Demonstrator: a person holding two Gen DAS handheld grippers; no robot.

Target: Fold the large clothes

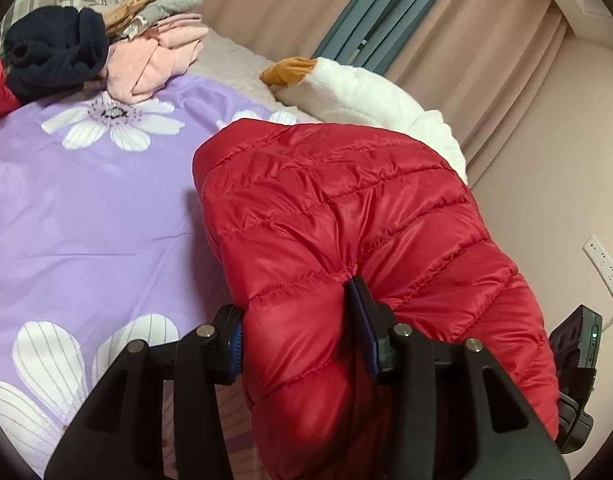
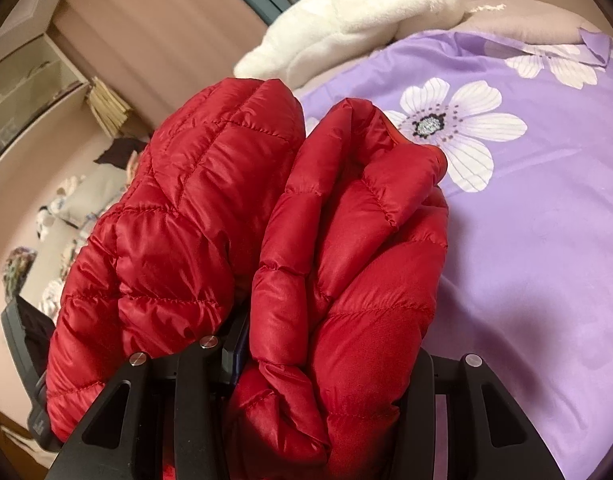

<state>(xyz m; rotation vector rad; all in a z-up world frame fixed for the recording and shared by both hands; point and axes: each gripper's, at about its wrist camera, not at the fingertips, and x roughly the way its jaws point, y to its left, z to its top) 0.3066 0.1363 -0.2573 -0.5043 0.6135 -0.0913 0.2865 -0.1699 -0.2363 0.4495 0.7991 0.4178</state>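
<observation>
**Red jacket gripped at both ends above the bed**

Left wrist view: the left gripper (image 1: 298,320) pinches a thick fold of the red jacket (image 1: 346,208), jaws partly apart, over the purple bedspread (image 1: 86,208).

Right wrist view: the right gripper (image 2: 326,344) clamps bunched jacket folds (image 2: 346,240); its right finger is hidden.

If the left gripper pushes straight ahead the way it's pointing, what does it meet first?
Probably only the red puffer jacket that the left gripper already clamps; beyond it lies the white plush toy, though depth is unclear.

no readable text, labels or numbers (anywhere)
</observation>
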